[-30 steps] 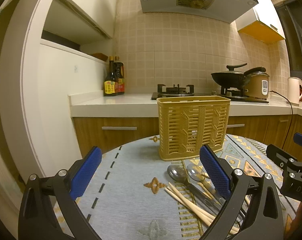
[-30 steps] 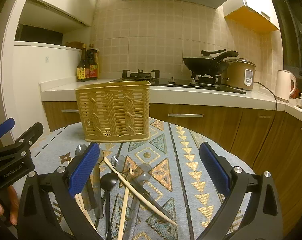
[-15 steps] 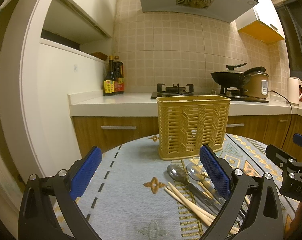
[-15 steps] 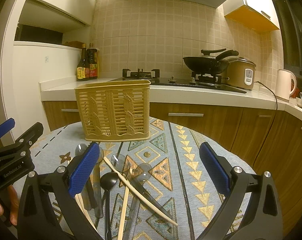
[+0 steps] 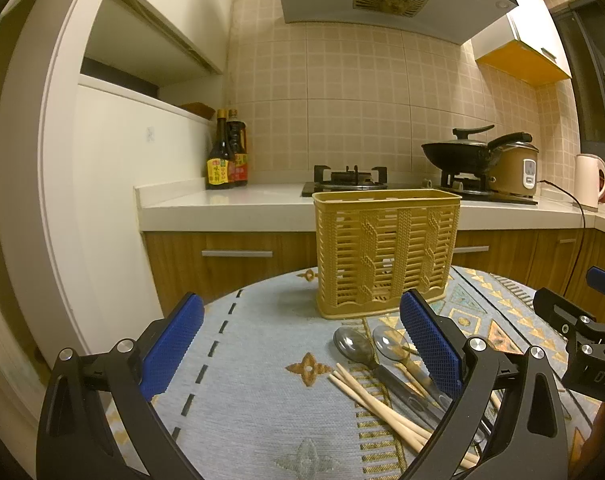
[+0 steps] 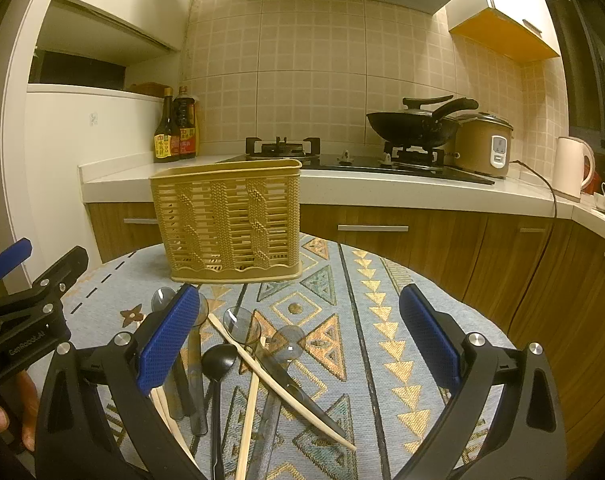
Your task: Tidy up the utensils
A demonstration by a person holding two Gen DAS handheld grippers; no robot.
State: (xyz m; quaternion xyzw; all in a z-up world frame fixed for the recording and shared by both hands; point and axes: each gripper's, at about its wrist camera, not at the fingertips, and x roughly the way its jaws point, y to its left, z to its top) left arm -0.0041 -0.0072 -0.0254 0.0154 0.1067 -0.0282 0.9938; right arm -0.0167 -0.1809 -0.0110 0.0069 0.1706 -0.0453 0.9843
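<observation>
A tan slatted utensil basket [image 5: 386, 252] stands upright at the far side of the round table; it also shows in the right wrist view [image 6: 228, 220]. In front of it lie loose metal spoons [image 5: 352, 345], a black spoon [image 6: 218, 360] and wooden chopsticks [image 6: 278, 376], crossed in a pile. My left gripper [image 5: 302, 344] is open and empty, low over the table left of the pile. My right gripper [image 6: 298, 340] is open and empty, just above the pile.
The table has a patterned blue-grey cloth [image 6: 366, 320]. Behind it runs a kitchen counter [image 5: 222, 208] with sauce bottles [image 5: 226, 156], a gas hob, a black wok [image 6: 414, 124], a rice cooker [image 6: 484, 144] and a white kettle [image 6: 572, 168].
</observation>
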